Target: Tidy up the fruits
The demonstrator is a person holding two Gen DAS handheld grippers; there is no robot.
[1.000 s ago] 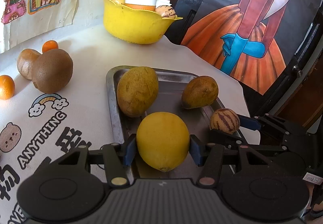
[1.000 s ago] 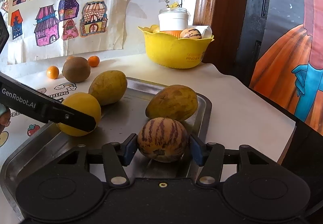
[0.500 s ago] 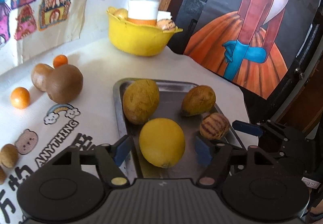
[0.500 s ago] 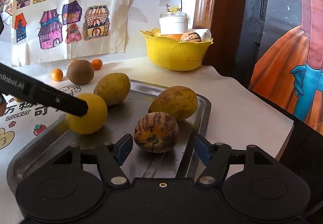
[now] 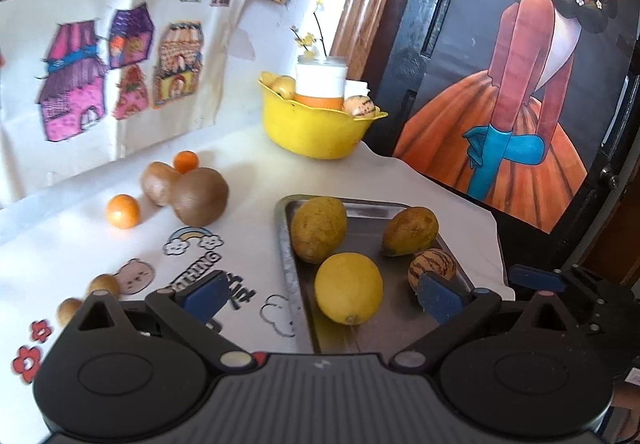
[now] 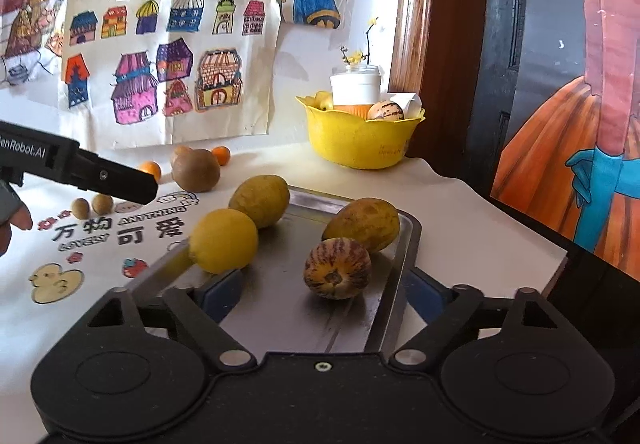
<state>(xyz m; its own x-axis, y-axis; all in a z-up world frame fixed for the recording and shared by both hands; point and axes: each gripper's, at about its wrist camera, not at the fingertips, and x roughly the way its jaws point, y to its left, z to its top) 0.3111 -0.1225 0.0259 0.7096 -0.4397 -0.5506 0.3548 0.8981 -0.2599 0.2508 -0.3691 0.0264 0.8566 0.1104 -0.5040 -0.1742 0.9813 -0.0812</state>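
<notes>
Steel-grey and shallow, the tray [image 5: 362,207] is lying on the white printed surface [image 5: 248,183], and it is carrying four fruits. Nearest the tray's front left edge, the round yellow fruit [image 5: 349,288] is sitting free, with the blue pads of the left gripper [image 5: 324,294] standing well to either side of it; the jaws are opening wide and are pressing on nothing. Toward the tray's front right, the striped melon [image 6: 337,268] is resting on the metal just beyond the right gripper [image 6: 324,294], whose jaws are likewise opening wide, with no pad touching the fruit. At the tray's back left, a dull yellow-green fruit [image 5: 318,229] is lying against the rim, and at its back right a brownish-yellow fruit [image 6: 362,218] is sitting just behind the striped melon, touching or nearly touching it.

Beyond the tray's far end, a yellow bowl [image 5: 316,127] is holding a white jar and more fruit. Left of the tray, two kiwis [image 5: 200,195] and two small oranges [image 5: 123,211] are lying on the surface, the kiwis touching each other. From the right wrist view, the left gripper's black finger is reaching in over the surface left of the tray.
</notes>
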